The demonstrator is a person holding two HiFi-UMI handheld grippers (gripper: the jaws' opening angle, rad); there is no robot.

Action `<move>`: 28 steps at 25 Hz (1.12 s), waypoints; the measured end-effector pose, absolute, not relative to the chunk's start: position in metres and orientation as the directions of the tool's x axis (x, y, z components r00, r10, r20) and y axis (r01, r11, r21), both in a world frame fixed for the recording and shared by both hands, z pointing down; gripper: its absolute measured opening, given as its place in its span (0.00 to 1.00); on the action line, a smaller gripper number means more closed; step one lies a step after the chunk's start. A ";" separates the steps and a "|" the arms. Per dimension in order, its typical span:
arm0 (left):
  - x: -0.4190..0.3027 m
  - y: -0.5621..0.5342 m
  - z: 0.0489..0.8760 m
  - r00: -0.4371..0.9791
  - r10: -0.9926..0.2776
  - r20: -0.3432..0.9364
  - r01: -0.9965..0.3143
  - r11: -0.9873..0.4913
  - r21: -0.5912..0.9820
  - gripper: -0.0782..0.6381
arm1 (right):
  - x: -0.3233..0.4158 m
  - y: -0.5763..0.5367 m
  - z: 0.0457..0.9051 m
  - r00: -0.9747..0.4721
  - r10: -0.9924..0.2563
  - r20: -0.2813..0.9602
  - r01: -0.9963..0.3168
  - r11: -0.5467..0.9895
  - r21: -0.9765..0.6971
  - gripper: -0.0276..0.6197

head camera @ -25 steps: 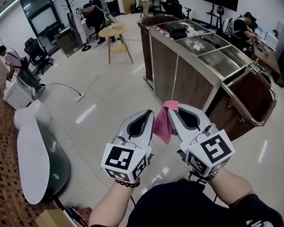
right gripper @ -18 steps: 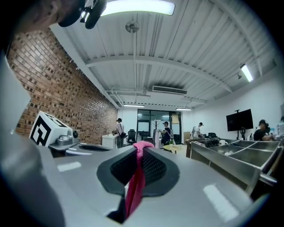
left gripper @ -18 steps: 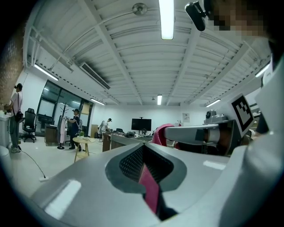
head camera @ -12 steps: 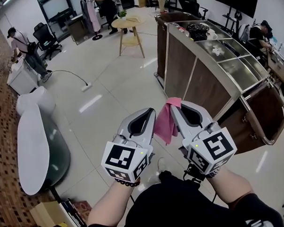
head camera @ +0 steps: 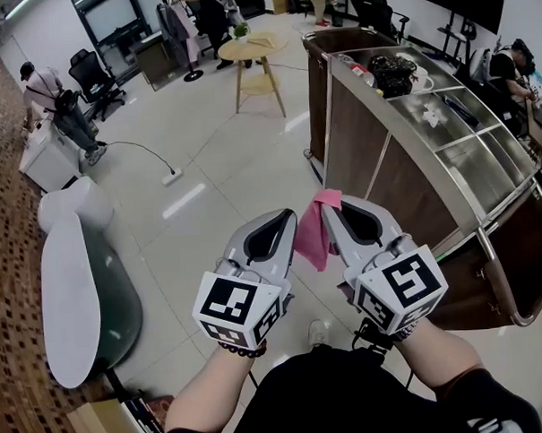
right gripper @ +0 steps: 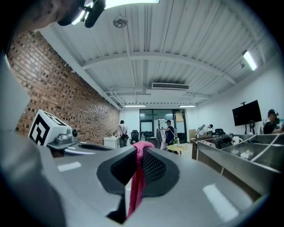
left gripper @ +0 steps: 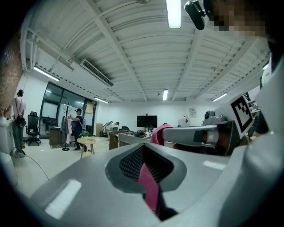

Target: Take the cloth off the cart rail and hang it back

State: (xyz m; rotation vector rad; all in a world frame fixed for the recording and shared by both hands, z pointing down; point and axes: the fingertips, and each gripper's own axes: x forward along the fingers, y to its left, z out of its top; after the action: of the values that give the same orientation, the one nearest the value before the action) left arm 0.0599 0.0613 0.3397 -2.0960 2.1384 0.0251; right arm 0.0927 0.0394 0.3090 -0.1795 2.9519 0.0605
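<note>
The pink cloth point(head camera: 312, 238) hangs between my two grippers, held up in the air over the tiled floor. My right gripper point(head camera: 328, 202) is shut on its top edge, and the cloth point(right gripper: 137, 177) runs down the seam of its jaws. My left gripper point(head camera: 284, 218) sits close beside it, shut, with a strip of the pink cloth point(left gripper: 149, 188) showing in its jaw seam. The cart point(head camera: 403, 160), with a steel top and wood panels, stands to the right. Its tubular rail point(head camera: 494, 278) curves round the near end, bare of cloth.
A white oval tabletop point(head camera: 67, 301) lies low on the left. A round wooden table point(head camera: 250, 49) stands beyond, and a cable with a power strip point(head camera: 171, 178) crosses the floor. A person point(head camera: 58, 102) stands far left; another sits behind the cart point(head camera: 515, 64).
The view has moved forward along the cart, which now sits nearer and lower on the right. Both grippers keep the same pose with the cloth between them.
</note>
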 end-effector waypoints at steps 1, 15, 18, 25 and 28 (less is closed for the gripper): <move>0.054 0.052 0.340 -0.018 -0.993 -0.114 -0.996 0.028 -0.089 0.11 | 0.087 0.030 0.309 -0.976 -0.114 -0.185 -0.121 0.992 0.028 0.05; -0.003 -0.042 0.345 -0.033 -0.994 -0.102 -0.992 0.045 -0.115 0.11 | 0.027 -0.060 0.318 -0.976 -0.100 -0.194 -0.105 0.994 0.014 0.05; -0.015 -0.050 0.344 -0.030 -0.994 -0.106 -0.993 0.042 -0.111 0.11 | 0.015 -0.067 0.316 -0.976 -0.104 -0.190 -0.109 0.994 0.018 0.05; -0.053 -0.063 0.349 -0.003 -0.993 -0.118 -0.995 0.015 -0.094 0.11 | -0.020 -0.076 0.315 -0.974 -0.131 -0.184 -0.141 0.989 0.042 0.05; -0.078 -0.071 0.347 0.019 -0.992 -0.125 -0.996 -0.008 -0.089 0.11 | -0.045 -0.085 0.314 -0.972 -0.154 -0.178 -0.165 0.985 0.048 0.05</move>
State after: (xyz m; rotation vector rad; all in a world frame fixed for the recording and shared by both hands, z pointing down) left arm -0.0776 -0.0714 0.3465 -2.1280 2.0996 0.0401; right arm -0.0446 -0.0846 0.3143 -0.2392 2.9559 0.0932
